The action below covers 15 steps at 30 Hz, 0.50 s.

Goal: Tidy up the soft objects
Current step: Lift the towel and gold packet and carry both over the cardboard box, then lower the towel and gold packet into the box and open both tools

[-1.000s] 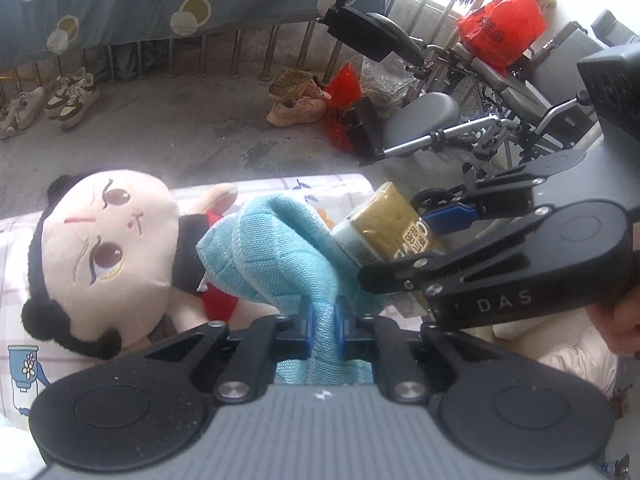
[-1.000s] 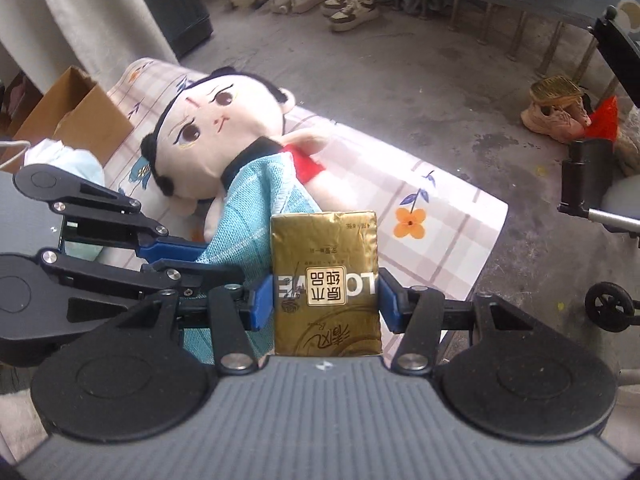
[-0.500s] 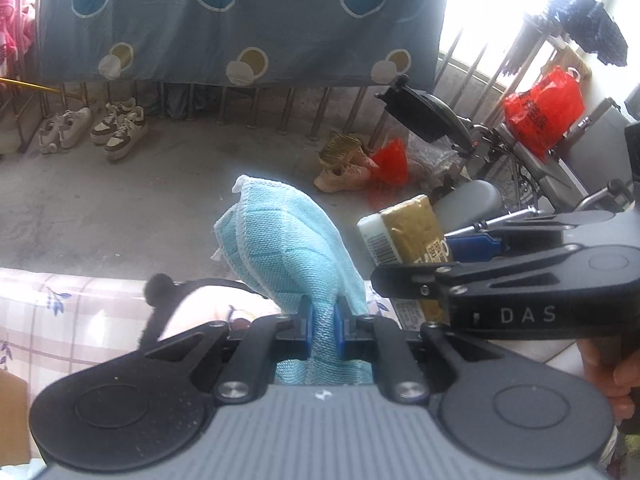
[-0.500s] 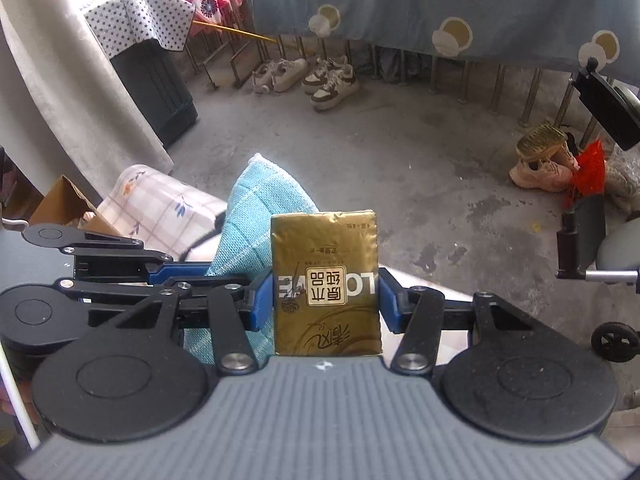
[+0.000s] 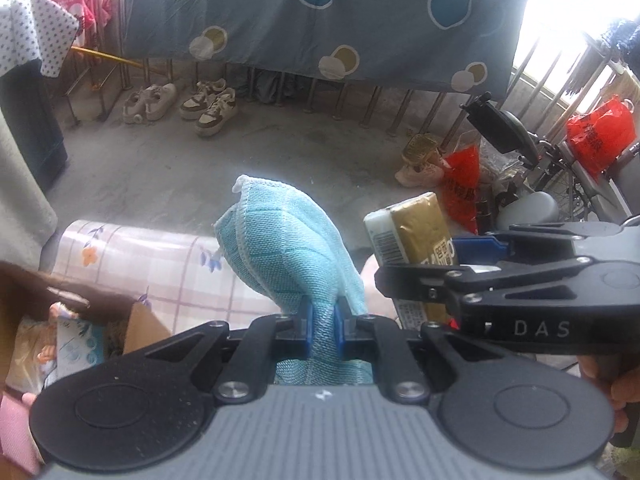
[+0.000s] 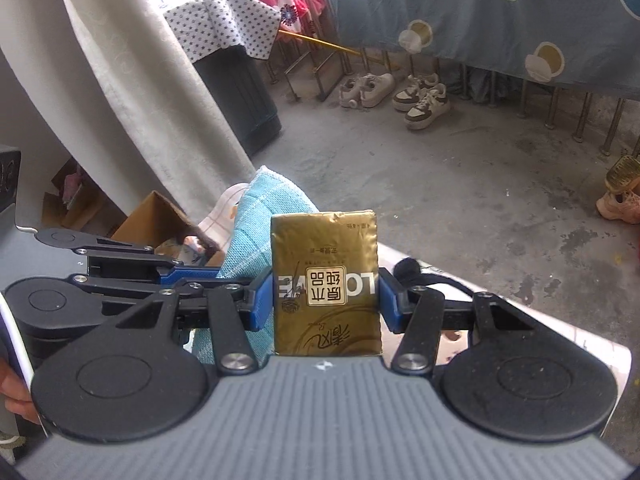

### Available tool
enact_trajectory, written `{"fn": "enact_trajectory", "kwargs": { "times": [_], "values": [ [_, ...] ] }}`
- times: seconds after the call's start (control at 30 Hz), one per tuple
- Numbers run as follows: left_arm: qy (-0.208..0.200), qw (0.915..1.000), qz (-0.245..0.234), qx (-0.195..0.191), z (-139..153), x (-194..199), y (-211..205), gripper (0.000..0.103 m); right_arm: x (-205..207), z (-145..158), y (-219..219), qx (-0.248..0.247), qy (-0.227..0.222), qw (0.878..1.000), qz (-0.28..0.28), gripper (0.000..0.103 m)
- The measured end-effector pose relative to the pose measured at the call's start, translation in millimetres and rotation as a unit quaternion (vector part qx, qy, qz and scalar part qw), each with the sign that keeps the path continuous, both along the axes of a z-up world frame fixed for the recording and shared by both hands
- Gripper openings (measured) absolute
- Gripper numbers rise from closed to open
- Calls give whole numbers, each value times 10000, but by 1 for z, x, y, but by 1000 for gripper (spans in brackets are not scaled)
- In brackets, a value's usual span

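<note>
My left gripper [image 5: 322, 330] is shut on a light blue cloth [image 5: 288, 248], which stands bunched above its fingers. In the right wrist view the same cloth [image 6: 256, 220] shows just left of the pack, with the left gripper [image 6: 222, 276] beside it. My right gripper [image 6: 325, 300] is shut on a gold tissue pack [image 6: 325, 280], held upright between the blue pads. From the left wrist the pack [image 5: 420, 236] and the right gripper [image 5: 434, 256] are close on the right. Only the plush doll's black hair [image 6: 408, 268] shows.
An open cardboard box [image 5: 140, 328] with packets inside sits lower left, also seen as the box [image 6: 156, 216] by a white curtain [image 6: 120, 80]. A checked sheet [image 5: 160, 264] covers the surface below. Shoes [image 5: 208, 108], a wheelchair [image 5: 532, 200] and red bags [image 5: 600, 136] stand on the concrete floor.
Both grippers have risen and swung left with cloth and pack still gripped. The doll has dropped almost out of view and the cardboard box has come into view.
</note>
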State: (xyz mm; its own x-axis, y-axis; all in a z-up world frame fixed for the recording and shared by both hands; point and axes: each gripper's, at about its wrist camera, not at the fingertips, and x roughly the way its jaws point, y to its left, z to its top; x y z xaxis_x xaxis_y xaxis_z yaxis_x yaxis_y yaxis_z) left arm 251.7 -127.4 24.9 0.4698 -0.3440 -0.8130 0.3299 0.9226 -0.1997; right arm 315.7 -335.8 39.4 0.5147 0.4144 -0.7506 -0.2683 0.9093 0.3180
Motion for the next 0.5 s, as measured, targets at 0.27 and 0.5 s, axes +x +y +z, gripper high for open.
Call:
{"fn": "enact_trajectory", "kwargs": {
  "times": [0.27,0.5],
  "values": [
    [498,9982,271,180,-4,-37,83,11,-31,-9,96,541,609,9965,174,51],
    [855,9943,566,275,-4,-73,161,11,-62,-16,182,889,1060,9893,455,51]
  ]
}}
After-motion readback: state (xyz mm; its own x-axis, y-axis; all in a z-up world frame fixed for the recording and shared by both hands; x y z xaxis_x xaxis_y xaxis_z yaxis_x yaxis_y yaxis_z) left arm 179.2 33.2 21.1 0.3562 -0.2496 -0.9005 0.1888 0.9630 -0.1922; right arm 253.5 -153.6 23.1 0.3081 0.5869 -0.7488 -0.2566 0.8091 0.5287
